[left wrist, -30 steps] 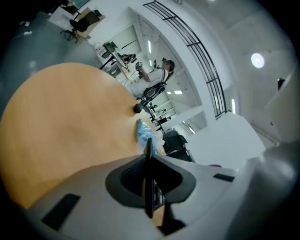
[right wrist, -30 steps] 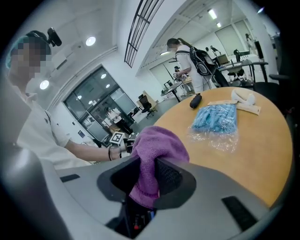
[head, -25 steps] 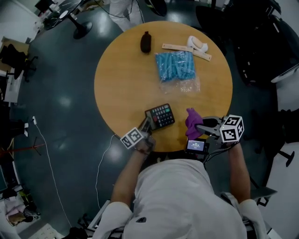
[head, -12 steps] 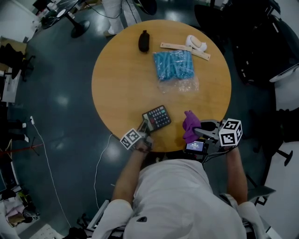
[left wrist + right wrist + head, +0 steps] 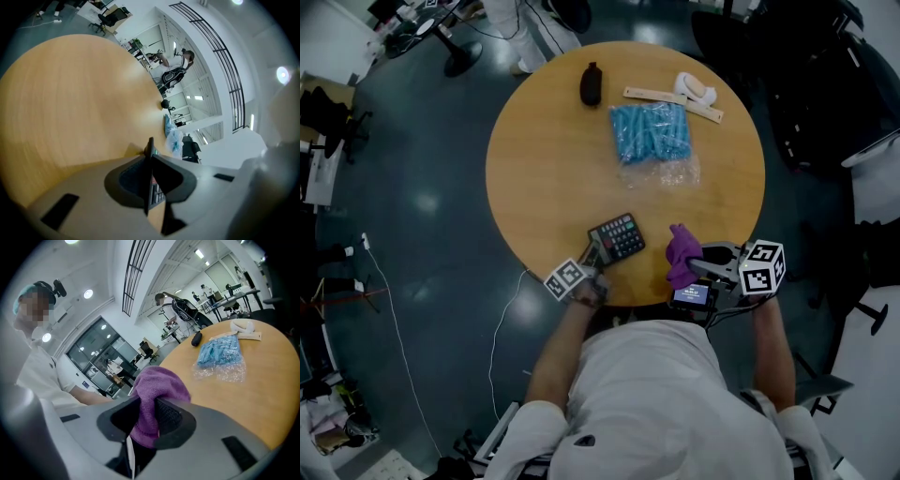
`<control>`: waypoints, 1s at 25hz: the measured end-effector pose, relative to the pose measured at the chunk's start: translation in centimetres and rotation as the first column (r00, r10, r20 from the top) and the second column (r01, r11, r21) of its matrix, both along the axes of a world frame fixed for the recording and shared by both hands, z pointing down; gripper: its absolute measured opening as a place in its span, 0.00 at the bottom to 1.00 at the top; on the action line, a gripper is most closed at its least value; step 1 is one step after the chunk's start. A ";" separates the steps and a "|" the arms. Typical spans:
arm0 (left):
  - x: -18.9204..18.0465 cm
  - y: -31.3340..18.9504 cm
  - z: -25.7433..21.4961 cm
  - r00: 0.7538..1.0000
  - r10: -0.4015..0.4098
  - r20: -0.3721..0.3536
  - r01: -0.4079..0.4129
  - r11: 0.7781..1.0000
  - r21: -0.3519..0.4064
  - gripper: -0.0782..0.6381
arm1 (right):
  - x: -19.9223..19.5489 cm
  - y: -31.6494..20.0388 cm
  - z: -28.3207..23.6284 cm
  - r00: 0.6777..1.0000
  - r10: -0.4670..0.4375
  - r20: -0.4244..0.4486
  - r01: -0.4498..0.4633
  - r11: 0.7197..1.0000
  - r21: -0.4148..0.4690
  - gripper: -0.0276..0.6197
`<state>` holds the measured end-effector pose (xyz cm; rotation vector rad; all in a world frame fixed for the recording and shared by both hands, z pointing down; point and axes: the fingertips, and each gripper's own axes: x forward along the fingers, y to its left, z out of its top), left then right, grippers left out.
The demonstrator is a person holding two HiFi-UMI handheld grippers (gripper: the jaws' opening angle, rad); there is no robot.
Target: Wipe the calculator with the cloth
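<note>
Purple cloth [image 5: 682, 253] is bunched in the right gripper [image 5: 701, 260], whose jaws are clenched on it; in the right gripper view the fabric fills the gap between the two pads and bulges out past their tips. That gripper hovers at the near edge of the round wooden table [image 5: 539, 150], with its marker cube [image 5: 763, 265] out beyond the rim. The calculator [image 5: 617, 236] sits near the same edge, just to the left of the cloth and apart from it, its key face up. The left gripper [image 5: 593, 254] grasps it by its near-left end. The left gripper view shows the thin dark body edge-on, pinched between the two pads, with rows of keys visible just beside one pad. Whether the calculator lies flat on the wood or is slightly raised cannot be told. Farther across the table lie a clear bag of blue items [image 5: 652, 133], a small dark pouch [image 5: 592, 84], and a pale wooden strip [image 5: 661, 96] with a white object [image 5: 697, 87] beside it, all well apart from both grippers.
</note>
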<state>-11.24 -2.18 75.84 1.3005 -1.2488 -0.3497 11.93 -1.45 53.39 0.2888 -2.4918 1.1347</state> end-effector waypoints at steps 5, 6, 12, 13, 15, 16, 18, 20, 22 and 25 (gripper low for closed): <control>0.2 -0.3 -0.4 1.000 -0.006 -0.006 0.006 1.000 -0.004 0.18 | -0.2 0.1 -0.1 1.000 0.001 0.012 -0.001 1.000 0.001 0.20; 0.1 -0.4 -0.5 1.000 -0.007 0.000 0.007 1.000 -0.005 0.18 | -0.3 0.1 -0.2 1.000 0.000 0.014 0.000 1.000 0.003 0.20; -1.1 0.0 -0.7 0.999 -0.020 0.046 0.021 0.999 -0.034 0.18 | -0.4 0.1 -0.5 1.000 0.003 0.025 -0.003 1.000 0.012 0.20; -1.3 0.1 -0.8 0.998 -0.010 0.069 0.013 0.999 -0.038 0.19 | -0.4 0.1 -0.6 1.000 0.004 0.027 -0.005 1.000 0.013 0.20; -1.6 0.1 -1.1 0.993 0.014 0.113 -0.009 0.999 -0.045 0.19 | -0.4 0.1 -0.7 0.999 0.006 0.032 -0.007 1.000 0.016 0.20; -1.7 0.2 -1.2 0.991 0.021 0.130 -0.015 0.999 -0.049 0.20 | -0.5 0.1 -0.8 0.999 0.007 0.035 -0.008 1.000 0.018 0.20; -2.2 0.2 -1.5 0.985 0.029 0.172 -0.020 0.998 -0.056 0.21 | -0.5 0.1 -0.8 0.999 0.009 0.039 -0.010 1.000 0.022 0.20; -2.5 0.0 -1.9 0.974 0.047 0.223 -0.035 0.998 -0.059 0.21 | -0.5 0.1 -0.8 0.999 0.011 0.042 -0.012 1.000 0.025 0.20; -2.8 -0.1 -2.2 0.965 0.055 0.255 -0.041 0.997 -0.061 0.21 | -0.5 0.0 -0.7 0.999 0.014 0.043 -0.016 1.000 0.027 0.20; -3.8 0.2 -2.6 0.963 0.029 0.268 -0.014 0.998 -0.061 0.21 | -0.6 -0.1 -0.6 0.999 0.025 0.046 -0.026 0.999 0.028 0.20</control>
